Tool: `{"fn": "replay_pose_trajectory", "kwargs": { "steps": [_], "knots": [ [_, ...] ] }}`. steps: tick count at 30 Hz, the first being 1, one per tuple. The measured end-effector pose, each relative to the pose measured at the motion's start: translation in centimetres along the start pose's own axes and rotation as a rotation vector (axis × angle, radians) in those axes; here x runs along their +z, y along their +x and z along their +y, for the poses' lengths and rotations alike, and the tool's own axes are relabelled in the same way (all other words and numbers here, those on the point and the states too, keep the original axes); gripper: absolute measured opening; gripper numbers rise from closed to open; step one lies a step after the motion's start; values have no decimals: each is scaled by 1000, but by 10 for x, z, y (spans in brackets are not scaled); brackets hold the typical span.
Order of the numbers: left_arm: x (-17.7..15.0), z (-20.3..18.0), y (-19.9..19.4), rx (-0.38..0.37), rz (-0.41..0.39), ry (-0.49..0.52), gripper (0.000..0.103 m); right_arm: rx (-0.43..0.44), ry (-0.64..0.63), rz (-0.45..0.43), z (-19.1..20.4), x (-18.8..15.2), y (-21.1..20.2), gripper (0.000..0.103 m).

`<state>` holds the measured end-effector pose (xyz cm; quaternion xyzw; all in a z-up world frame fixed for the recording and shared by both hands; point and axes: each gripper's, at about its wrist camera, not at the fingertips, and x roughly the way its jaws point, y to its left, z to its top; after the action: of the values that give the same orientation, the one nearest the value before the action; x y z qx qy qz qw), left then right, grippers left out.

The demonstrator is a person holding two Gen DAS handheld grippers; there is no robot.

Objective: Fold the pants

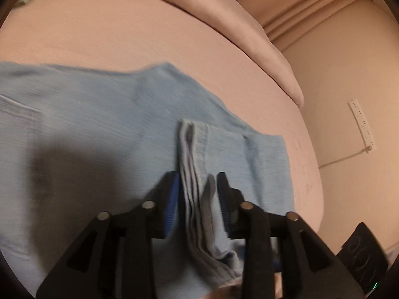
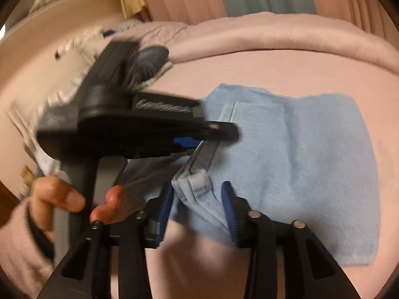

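Light blue pants (image 1: pixel 99 129) lie folded on a pink bed; they also show in the right wrist view (image 2: pixel 311 154). My left gripper (image 1: pixel 197 182) has its jaws set apart around the raised waistband edge (image 1: pixel 192 149), with a gap at the right pad. My right gripper (image 2: pixel 197 189) also has its jaws apart around the waistband corner with a belt loop (image 2: pixel 199 179). The left gripper (image 2: pixel 212 134) shows from the side in the right wrist view, its tips at the same waistband. The frames are blurred.
The pink bed sheet (image 1: pixel 124 32) spreads around the pants, with a rolled pink duvet (image 2: pixel 274 35) at the far edge. A dark garment (image 2: pixel 149 59) and white cloth lie at the left. A power strip (image 1: pixel 361 124) lies on the floor right of the bed.
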<state>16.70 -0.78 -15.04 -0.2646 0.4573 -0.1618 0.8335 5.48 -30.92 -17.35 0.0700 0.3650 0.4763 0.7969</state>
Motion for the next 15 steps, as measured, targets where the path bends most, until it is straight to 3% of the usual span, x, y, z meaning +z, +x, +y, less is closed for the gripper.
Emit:
{"fn": "replay_pose_trajectory", "kwargs": {
  "steps": [3,6,9,12,15],
  "knots": [
    [-1,-8,-16,20,-45,42,46,24,86,-113,-28,0,-37,42],
    [-3,-30,-21,24,-56,129,46,-52,167,-205,-64,7,-67,42],
    [-10,-65,-13,-9,-44,217,50,-186,246,-203,-101,15,-80,42],
    [-19,-88,4,-30,-2,294,53,-242,296,-217,-139,27,-86,42],
    [-30,-101,25,4,62,339,53,-273,325,-182,-158,39,-77,37]
  ]
}}
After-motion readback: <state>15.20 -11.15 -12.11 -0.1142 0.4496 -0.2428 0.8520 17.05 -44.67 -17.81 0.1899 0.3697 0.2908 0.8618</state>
